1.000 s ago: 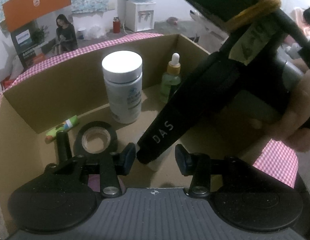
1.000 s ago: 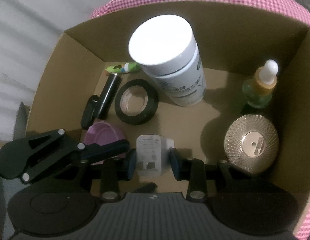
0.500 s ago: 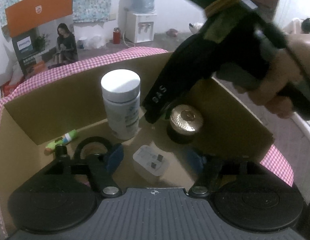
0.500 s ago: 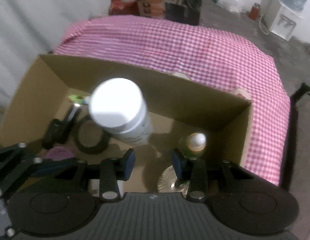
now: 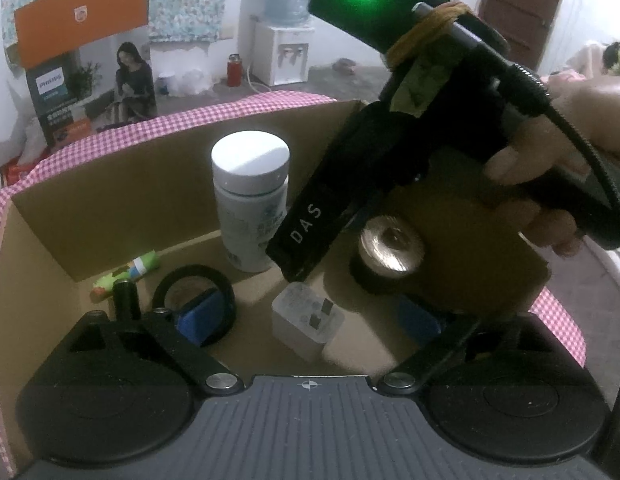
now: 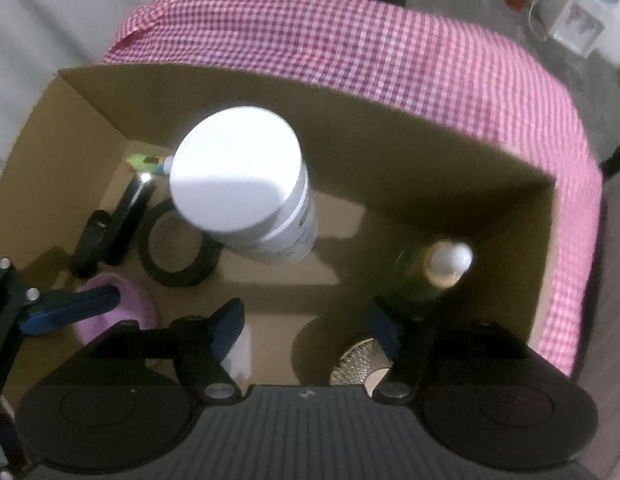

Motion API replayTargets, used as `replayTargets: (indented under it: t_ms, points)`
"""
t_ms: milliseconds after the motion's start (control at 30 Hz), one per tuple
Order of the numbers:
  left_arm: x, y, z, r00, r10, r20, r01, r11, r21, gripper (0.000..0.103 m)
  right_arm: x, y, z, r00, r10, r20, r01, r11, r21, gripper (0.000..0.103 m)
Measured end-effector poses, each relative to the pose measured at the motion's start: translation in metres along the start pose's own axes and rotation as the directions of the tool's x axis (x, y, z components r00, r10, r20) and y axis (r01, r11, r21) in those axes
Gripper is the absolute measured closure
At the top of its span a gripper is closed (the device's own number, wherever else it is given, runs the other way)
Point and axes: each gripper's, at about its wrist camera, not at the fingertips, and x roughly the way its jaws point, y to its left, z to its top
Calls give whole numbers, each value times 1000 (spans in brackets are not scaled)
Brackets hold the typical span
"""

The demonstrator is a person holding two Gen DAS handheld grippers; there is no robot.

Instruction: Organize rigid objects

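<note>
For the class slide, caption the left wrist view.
Open left tongs over a white charger in a cardboard box of sorted items.

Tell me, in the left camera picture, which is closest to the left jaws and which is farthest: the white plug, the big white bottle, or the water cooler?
1. White plug: on the box floor, between the open jaws of the left gripper.
2. Big white bottle: standing upright behind it, mid-box.
3. Water cooler: far off by the back wall, outside the box.

"DAS" on black tongs body (image 5: 310, 224), "PHILIPS" on carton (image 5: 51, 80)
</note>
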Motion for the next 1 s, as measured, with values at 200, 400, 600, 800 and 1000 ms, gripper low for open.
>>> replayTargets:
  t_ms: [200,400,600,800,1000]
  points:
    - [-3,0,-2,1000,-9,10,9,1000,6,6,-3,-6,-6,996,77,-33,-74,994,78,31]
    - [-3,-4,-5,1000,-12,13,11,1000,24,6,-17,-4,-7,997,72,-5,-71,994,81,29]
    - [-11,-3,-8,1000,-3,24,3,1000,19,6,-15,6,-9,1000,24,0,-24,997,76,26]
    - [-44,3,-12,995,0,101,1,1000,-11,5,-64,7,-30,976,82,204,-99,992,76,3]
    - [-83,4,-21,981,25,195,-22,1000,-19,2,-123,13,-77,900,50,434,-86,994,65,0]
